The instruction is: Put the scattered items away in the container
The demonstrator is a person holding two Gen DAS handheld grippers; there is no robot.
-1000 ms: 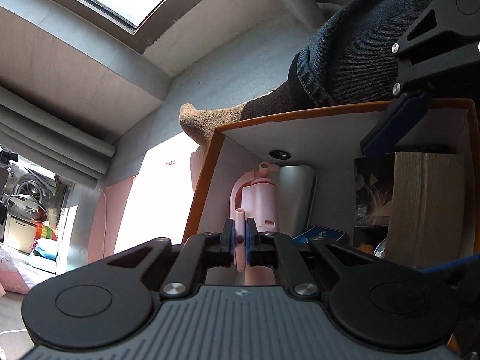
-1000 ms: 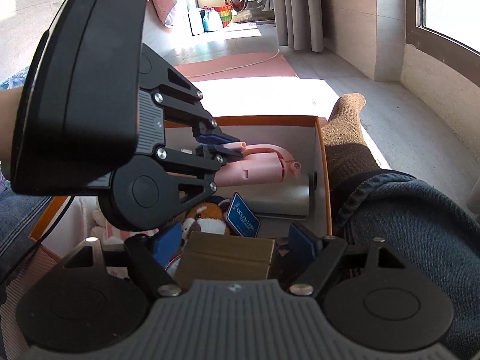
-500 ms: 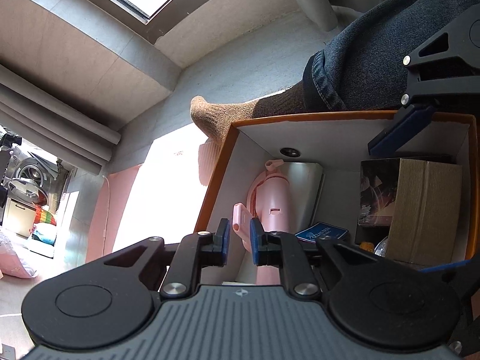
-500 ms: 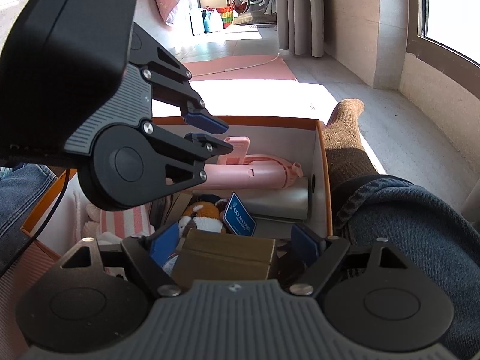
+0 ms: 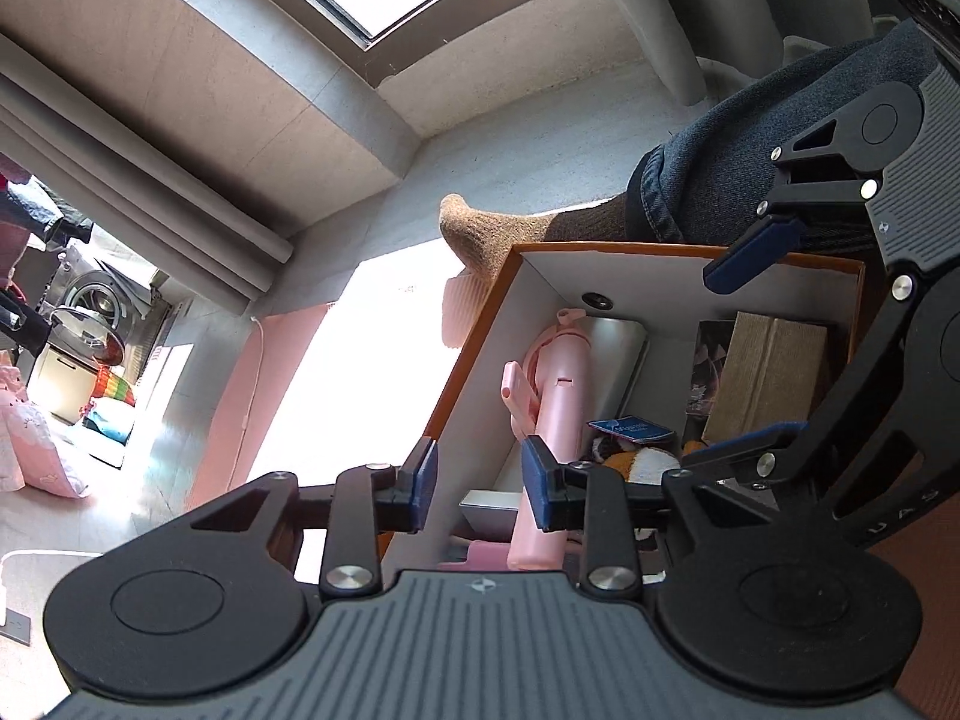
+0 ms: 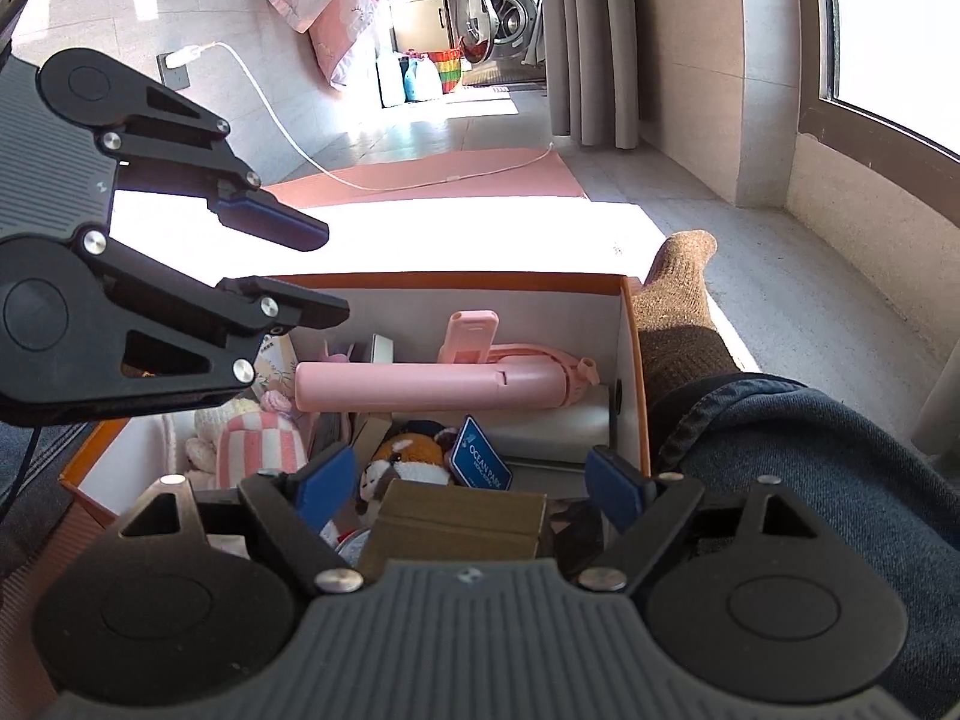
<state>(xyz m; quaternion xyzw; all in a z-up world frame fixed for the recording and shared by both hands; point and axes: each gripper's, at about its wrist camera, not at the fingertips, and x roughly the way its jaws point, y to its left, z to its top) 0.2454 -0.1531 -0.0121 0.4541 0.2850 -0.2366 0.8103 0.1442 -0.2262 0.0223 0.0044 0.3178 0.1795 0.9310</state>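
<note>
The orange cardboard box [image 6: 456, 279] [image 5: 480, 324] with white inner walls holds several items. A pink folding stick [image 6: 420, 385] [image 5: 552, 396] lies flat in it along the far wall, on a silver case [image 6: 552, 427]. My left gripper [image 5: 480, 480] [image 6: 318, 267] hangs above the box's left end. Its jaws are opening and nothing is between them. My right gripper [image 6: 468, 480] [image 5: 753, 345] stands open over a brown carton [image 6: 462, 510] [image 5: 768, 378] at the near side, and its pads do not touch the carton.
A plush toy [image 6: 408, 456] with a blue tag [image 6: 480, 462] and a pink-striped plush [image 6: 258, 450] lie in the box. A person's jeans leg [image 6: 810, 468] and brown sock [image 6: 678, 300] lie along its right side. A pink mat [image 6: 420, 180] and white cable [image 6: 288, 132] are beyond.
My left gripper has let go of the pink stick, opened, and pulled up and back. The stick has dropped flat into the box. The right gripper has hardly moved.
</note>
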